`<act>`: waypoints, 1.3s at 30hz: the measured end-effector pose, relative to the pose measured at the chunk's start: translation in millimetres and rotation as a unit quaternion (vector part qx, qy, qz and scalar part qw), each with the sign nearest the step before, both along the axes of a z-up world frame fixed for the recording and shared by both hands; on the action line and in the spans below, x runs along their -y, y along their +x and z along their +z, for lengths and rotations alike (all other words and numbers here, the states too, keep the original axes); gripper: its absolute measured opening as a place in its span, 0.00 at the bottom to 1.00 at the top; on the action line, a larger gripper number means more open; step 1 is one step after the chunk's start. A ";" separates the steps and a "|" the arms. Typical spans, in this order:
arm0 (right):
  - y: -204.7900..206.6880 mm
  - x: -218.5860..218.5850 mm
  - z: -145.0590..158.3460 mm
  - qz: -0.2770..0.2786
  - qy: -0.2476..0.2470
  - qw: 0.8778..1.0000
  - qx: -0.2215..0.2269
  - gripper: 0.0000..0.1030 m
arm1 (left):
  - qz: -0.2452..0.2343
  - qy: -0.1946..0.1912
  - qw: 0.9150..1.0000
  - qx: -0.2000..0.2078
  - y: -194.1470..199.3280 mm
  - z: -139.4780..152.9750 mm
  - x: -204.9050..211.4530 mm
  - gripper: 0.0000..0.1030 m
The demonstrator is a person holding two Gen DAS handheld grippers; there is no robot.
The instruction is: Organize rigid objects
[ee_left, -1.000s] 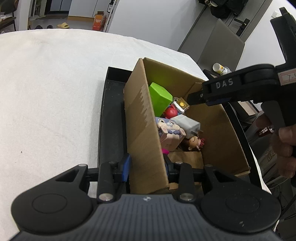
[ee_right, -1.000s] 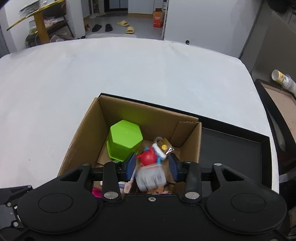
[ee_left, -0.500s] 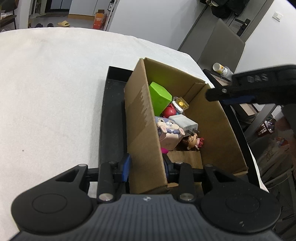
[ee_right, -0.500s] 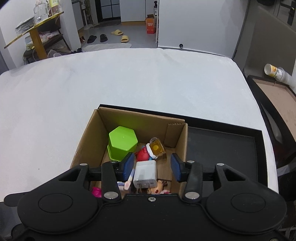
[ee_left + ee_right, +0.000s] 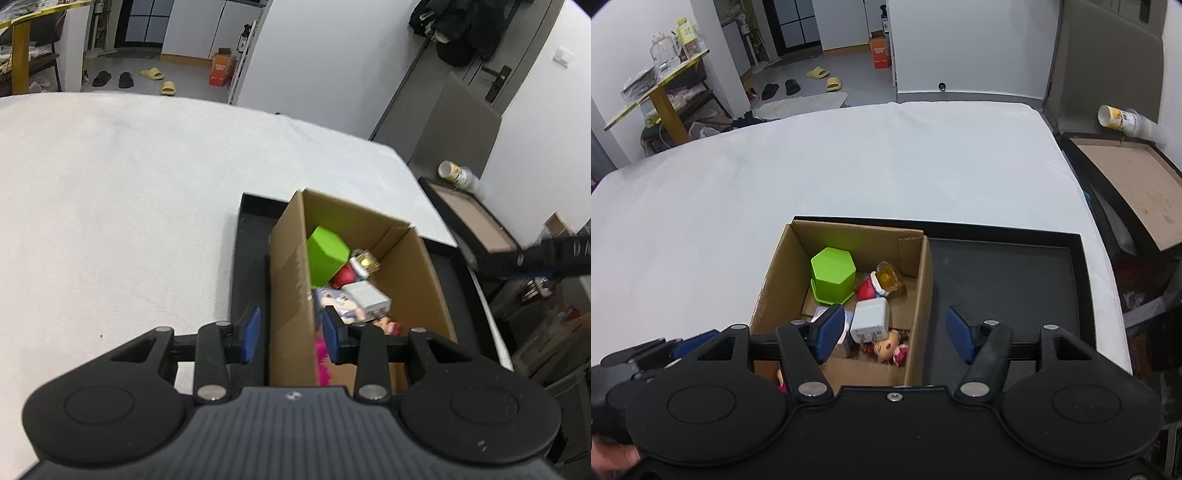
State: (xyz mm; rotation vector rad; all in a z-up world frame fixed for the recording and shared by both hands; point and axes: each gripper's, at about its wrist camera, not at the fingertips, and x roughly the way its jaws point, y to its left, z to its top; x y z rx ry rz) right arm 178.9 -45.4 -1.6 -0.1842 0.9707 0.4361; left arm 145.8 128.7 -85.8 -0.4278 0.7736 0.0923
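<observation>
Left gripper (image 5: pixel 290 334) straddling the near-left wall of the cardboard box (image 5: pixel 286 295), jaws parted, pads clear of the cardboard. Right gripper (image 5: pixel 892 334) above the box (image 5: pixel 919 295), jaws wide, empty. Inside: green hexagonal block (image 5: pixel 833 273), white charger (image 5: pixel 870 319), doll head (image 5: pixel 886 345). Only from the right wrist: the black tray (image 5: pixel 1001 280) bare beside the box on the white desk (image 5: pixel 849 166). Only from the left: a pink piece (image 5: pixel 322 360) at the near wall.
</observation>
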 end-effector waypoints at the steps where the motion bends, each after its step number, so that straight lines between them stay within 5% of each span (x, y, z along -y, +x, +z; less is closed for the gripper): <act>1: -2.7 2.2 2.1 0.003 -0.001 1.000 -0.002 0.62 | -0.002 0.005 1.000 0.002 -2.0 4.9 1.3 0.37; 10: -26.3 24.9 33.5 0.026 0.009 1.000 0.003 0.77 | -0.015 0.012 1.000 -0.023 -12.3 26.6 10.8 0.47; 21: -66.7 72.0 65.1 -0.028 0.065 0.997 0.043 0.97 | -0.010 0.021 0.999 -0.022 -29.9 59.2 25.9 0.68; 39: -127.2 100.1 65.2 -0.075 0.092 0.991 0.067 1.00 | -0.039 0.063 0.997 -0.008 -69.2 101.7 77.0 0.78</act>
